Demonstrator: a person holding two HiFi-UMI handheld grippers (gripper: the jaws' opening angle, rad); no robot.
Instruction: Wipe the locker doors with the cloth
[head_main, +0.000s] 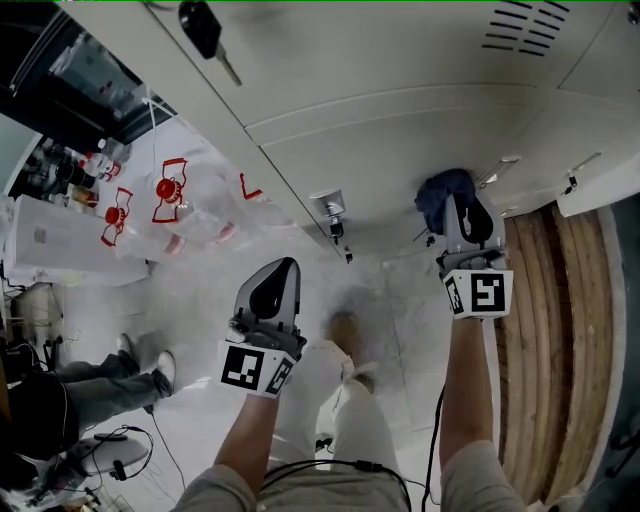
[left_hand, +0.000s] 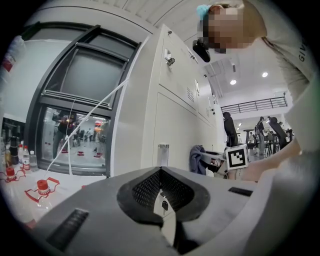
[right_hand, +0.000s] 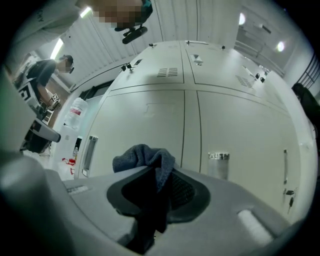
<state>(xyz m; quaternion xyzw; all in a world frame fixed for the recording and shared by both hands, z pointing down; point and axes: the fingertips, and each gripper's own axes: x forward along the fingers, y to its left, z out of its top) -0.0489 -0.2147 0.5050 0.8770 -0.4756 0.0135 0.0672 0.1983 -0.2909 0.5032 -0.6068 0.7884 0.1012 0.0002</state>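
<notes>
White-grey locker doors (head_main: 400, 130) fill the top of the head view and stand straight ahead in the right gripper view (right_hand: 150, 125). My right gripper (head_main: 462, 200) is shut on a dark blue cloth (head_main: 440, 193), held close to a lower door; I cannot tell whether the cloth touches it. The cloth (right_hand: 142, 154) bunches above the jaws of the right gripper (right_hand: 155, 172). My left gripper (head_main: 283, 265) hangs lower and to the left, away from the lockers, its jaws shut on nothing (left_hand: 161, 172). From there the cloth (left_hand: 196, 159) shows beside the lockers (left_hand: 175, 130).
A black key (head_main: 205, 30) sticks out of an upper door. A metal latch (head_main: 330, 205) juts from the lower door edge. Wooden flooring (head_main: 550, 350) runs at the right. Bottles with red labels (head_main: 170, 190) stand at the left, a seated person's legs (head_main: 90, 390) lower left, cables (head_main: 330, 465) by my feet.
</notes>
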